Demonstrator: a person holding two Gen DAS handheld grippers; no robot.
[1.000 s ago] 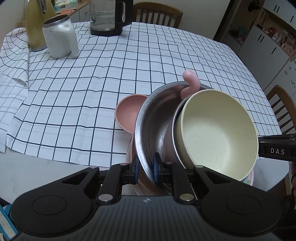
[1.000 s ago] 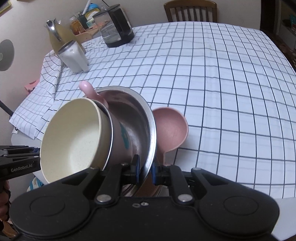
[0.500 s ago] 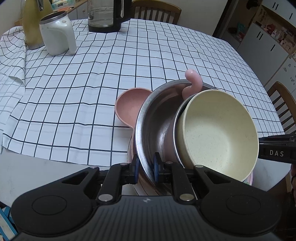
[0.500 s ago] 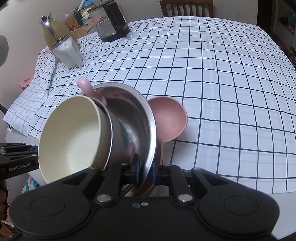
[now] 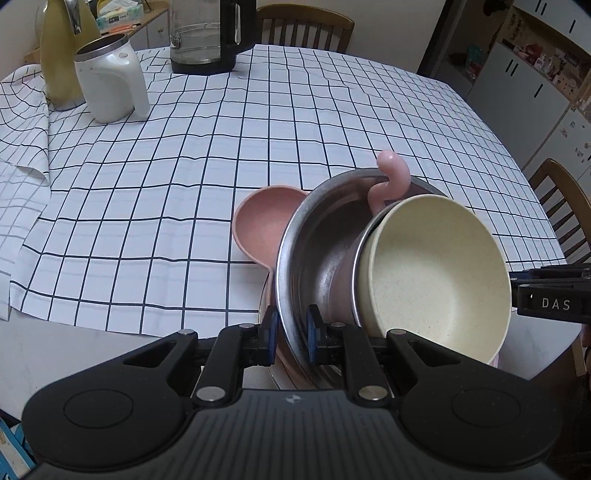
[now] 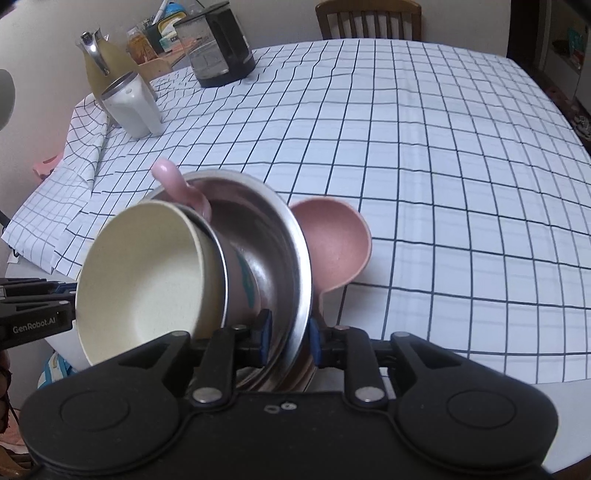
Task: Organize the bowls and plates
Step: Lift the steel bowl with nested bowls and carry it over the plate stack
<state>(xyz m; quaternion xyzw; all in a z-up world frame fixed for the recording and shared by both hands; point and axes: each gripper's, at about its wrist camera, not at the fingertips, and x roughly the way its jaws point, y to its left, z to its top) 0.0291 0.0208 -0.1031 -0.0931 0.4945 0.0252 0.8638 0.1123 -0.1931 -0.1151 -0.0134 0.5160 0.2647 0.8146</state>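
A steel bowl point(image 5: 314, 236) point(image 6: 273, 236) stands tipped on its side over the table's near edge. Nested in it are a pink cup point(image 5: 343, 288) point(image 6: 240, 280) with a curled handle and a cream bowl point(image 5: 436, 273) point(image 6: 147, 280). A pink handled bowl point(image 5: 262, 221) point(image 6: 332, 236) lies on the cloth behind. My left gripper point(image 5: 292, 332) point(image 6: 37, 310) is shut on the steel bowl's near rim. My right gripper point(image 6: 289, 334) point(image 5: 550, 295) straddles the opposite rim; its jaws are opening, with a gap showing beside the rim.
A checked tablecloth point(image 5: 184, 166) covers the table. At the far left stand a white jug point(image 5: 110, 81), a yellow thermos point(image 5: 59, 55) and a glass kettle point(image 5: 210, 33). Wooden chairs point(image 5: 306, 22) stand behind and to the right. A plate's rim point(image 5: 269, 369) shows under the bowl.
The right gripper's pads have spread apart from the steel bowl's rim. The left gripper's grip and the nested stack look the same.
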